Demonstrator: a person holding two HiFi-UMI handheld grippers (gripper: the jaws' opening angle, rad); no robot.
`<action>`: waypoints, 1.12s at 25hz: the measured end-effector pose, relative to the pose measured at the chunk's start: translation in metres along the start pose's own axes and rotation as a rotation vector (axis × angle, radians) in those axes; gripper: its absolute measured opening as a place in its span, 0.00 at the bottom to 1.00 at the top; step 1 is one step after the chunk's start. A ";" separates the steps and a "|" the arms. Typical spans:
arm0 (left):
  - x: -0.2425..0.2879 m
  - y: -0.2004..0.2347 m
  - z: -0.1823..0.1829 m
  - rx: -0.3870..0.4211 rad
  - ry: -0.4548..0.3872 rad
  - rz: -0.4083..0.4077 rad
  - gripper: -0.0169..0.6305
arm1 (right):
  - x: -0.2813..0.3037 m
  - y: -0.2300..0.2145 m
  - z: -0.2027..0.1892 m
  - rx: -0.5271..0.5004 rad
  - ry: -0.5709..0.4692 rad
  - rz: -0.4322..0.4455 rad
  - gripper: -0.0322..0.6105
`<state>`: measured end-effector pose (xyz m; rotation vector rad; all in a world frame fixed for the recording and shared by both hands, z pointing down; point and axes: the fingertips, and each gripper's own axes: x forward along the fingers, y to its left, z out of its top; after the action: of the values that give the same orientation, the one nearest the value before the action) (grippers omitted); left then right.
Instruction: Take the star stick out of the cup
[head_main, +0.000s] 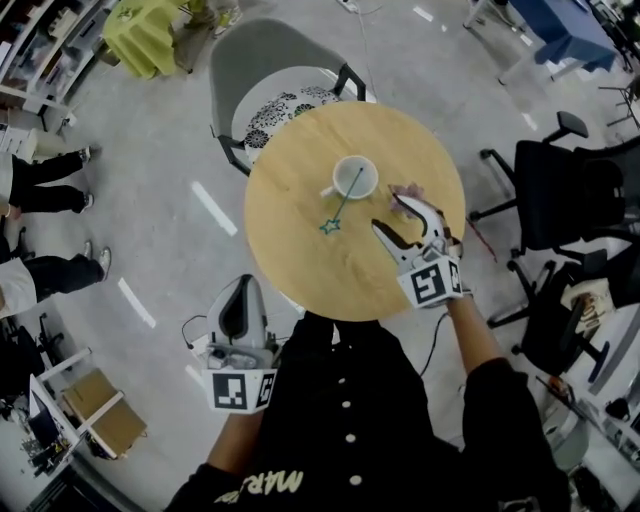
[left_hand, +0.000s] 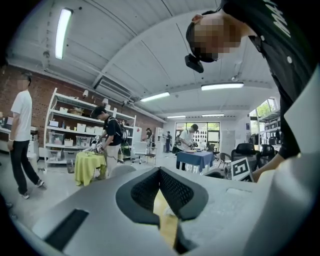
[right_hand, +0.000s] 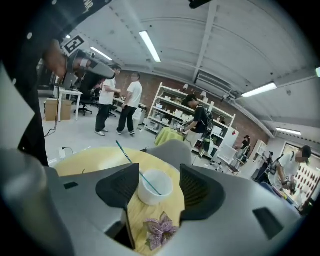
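**Star stick in the cup, right jaws wide before it**

The thin green stick with a star-shaped end (head_main: 343, 200) stands slanted in the white round cup (head_main: 374, 185), near the middle of the round wooden table (head_main: 300, 265). Its star end leans out over the rim toward the person. It cannot be told whether the star touches the table.

The right gripper (head_main: 390, 210) is over the table, just beside the cup. Its jaws stand wide apart and hold nothing. The cup shows between them but further off, untouched. A small purple flower-shaped piece (right_hand: 159, 230) lies on the table close under these jaws.

The left gripper (head_main: 240, 288) is held off the table edge, with its jaws closed together on nothing.

Each gripper's cube bears a square black-and-white marker pattern, not words. The pale lettering on the person's black clothing is too bent to read.
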<state>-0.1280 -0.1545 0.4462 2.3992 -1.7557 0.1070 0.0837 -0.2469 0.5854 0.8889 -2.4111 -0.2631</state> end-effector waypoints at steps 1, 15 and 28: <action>0.000 0.001 -0.004 -0.003 0.009 0.006 0.03 | 0.011 0.004 -0.005 -0.037 0.012 0.023 0.43; -0.010 0.021 -0.044 -0.032 0.088 0.091 0.03 | 0.109 0.051 -0.055 -0.351 0.124 0.193 0.37; -0.010 0.030 -0.053 -0.041 0.103 0.096 0.03 | 0.121 0.065 -0.059 -0.499 0.119 0.190 0.12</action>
<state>-0.1574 -0.1441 0.4996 2.2391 -1.8081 0.2017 0.0056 -0.2757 0.7093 0.4332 -2.1526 -0.6805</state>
